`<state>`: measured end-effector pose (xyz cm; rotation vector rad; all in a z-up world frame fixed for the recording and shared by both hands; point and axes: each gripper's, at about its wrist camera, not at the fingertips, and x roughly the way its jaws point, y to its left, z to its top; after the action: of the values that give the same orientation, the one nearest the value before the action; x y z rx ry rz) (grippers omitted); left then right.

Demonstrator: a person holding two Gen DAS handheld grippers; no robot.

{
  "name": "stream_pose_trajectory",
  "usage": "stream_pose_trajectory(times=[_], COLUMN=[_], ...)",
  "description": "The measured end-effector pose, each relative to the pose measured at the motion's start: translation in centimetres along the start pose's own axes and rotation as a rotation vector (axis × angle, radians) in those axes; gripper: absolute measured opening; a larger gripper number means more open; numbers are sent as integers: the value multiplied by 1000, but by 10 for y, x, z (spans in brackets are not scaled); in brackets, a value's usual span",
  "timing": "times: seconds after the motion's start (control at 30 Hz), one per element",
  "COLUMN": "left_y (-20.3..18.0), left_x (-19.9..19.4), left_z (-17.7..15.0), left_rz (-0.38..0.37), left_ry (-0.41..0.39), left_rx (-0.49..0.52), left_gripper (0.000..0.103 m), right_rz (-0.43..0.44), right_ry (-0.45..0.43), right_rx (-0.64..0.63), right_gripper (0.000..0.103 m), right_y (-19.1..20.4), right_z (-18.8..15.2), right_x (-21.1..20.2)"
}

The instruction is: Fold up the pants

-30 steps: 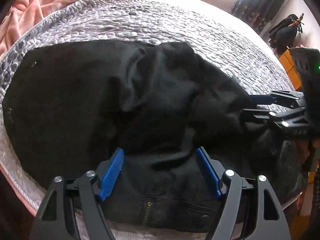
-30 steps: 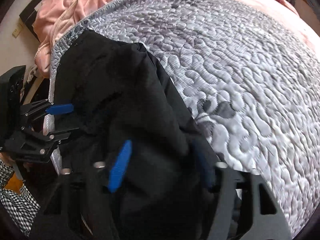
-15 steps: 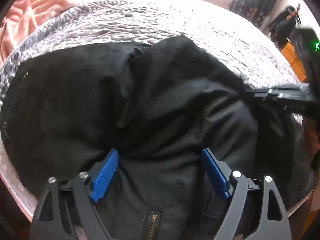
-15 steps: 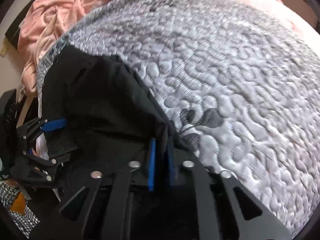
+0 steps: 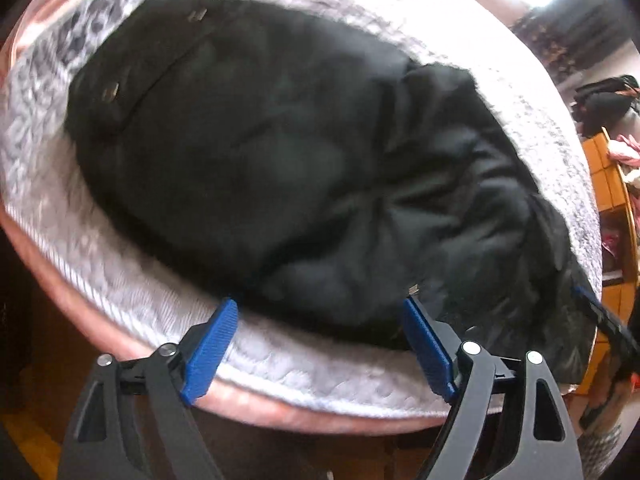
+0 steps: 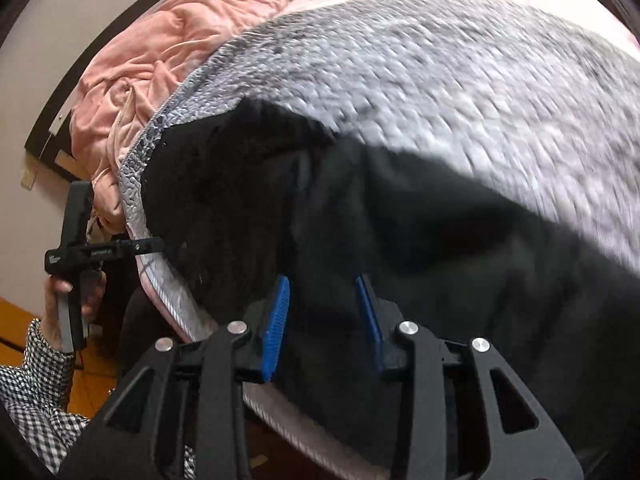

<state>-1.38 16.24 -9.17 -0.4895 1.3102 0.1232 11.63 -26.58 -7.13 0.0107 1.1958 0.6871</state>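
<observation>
The black pants (image 5: pixel 288 160) lie folded in a rumpled heap on the grey quilted bedspread (image 5: pixel 280 364), near the bed's front edge. My left gripper (image 5: pixel 320 316) is open and empty, drawn back at the pants' near edge over the bed's rim. In the right wrist view the pants (image 6: pixel 420 232) fill the lower half. My right gripper (image 6: pixel 324 300) has its blue pads partly apart with black cloth between them, the grip unclear. The left gripper (image 6: pixel 152 245) shows at far left, beside the bed edge.
A pink blanket (image 6: pixel 172 48) is bunched at the head of the bed. An orange cabinet (image 5: pixel 608 184) with dark bags on top stands to the right. Wooden floor (image 6: pixel 16 320) lies below the bed edge. A checkered sleeve (image 6: pixel 36 380) holds the left gripper.
My left gripper has pulled back off the pants to the bed's edge, still open. My right gripper's pads, shut half a second ago, have spread apart. The pants are laid over more flatly.
</observation>
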Motion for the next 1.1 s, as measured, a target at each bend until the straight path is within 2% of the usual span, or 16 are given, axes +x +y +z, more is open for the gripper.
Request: stream_pose_trajectory(times=[0.13, 0.23, 0.4, 0.47, 0.53, 0.6, 0.7, 0.77, 0.8, 0.9, 0.93, 0.97, 1.0, 1.03, 1.07, 1.1], left_y=[-4, -4, 19, 28, 29, 26, 12, 14, 14, 17, 17, 17, 20, 21, 21, 21], left_x=[17, 31, 30, 28, 26, 25, 27, 29, 30, 31, 33, 33, 32, 30, 27, 24], left_z=[-5, -4, 3, 2, 0, -1, 3, 3, 3, 2, 3, 2, -1, -2, -3, -4], left_rz=[-60, -56, -172, -214, -200, -180, -123, -127, -131, -141, -143, -142, -141, -137, -129, -116], left_ry=[52, 63, 39, 28, 22, 15, 12, 3, 2, 0, -2, -5, -7, -11, -15, -22], left_rx=[-13, -36, -205, -270, -292, -276, -225, -230, -232, -245, -249, -251, -252, -255, -259, -262], left_gripper=[83, 86, 85, 81, 75, 75, 76, 78, 80, 80, 81, 81, 80, 78, 76, 67], right_rz=[40, 71, 157, 175, 181, 192, 235, 236, 217, 249, 286, 309, 323, 284, 245, 237], right_ry=[20, 42, 96, 109, 134, 141, 126, 118, 97, 12, -13, -26, -36, -41, -73, -101], right_rx=[44, 35, 88, 124, 184, 231, 378, 453, 477, 573, 636, 670, 707, 714, 675, 650], right_gripper=[35, 35, 44, 48, 48, 50, 53, 63, 63, 62, 60, 51, 40, 17, 13, 12], right_y=[5, 17, 25, 23, 15, 9, -14, -25, -30, -53, -65, -71, -78, -81, -80, -77], right_z=[-23, -34, -53, -61, -73, -82, -94, -100, -104, -111, -115, -117, -118, -118, -114, -111], right_x=[3, 7, 15, 17, 21, 25, 29, 28, 25, 10, 6, 6, 5, 3, -4, -10])
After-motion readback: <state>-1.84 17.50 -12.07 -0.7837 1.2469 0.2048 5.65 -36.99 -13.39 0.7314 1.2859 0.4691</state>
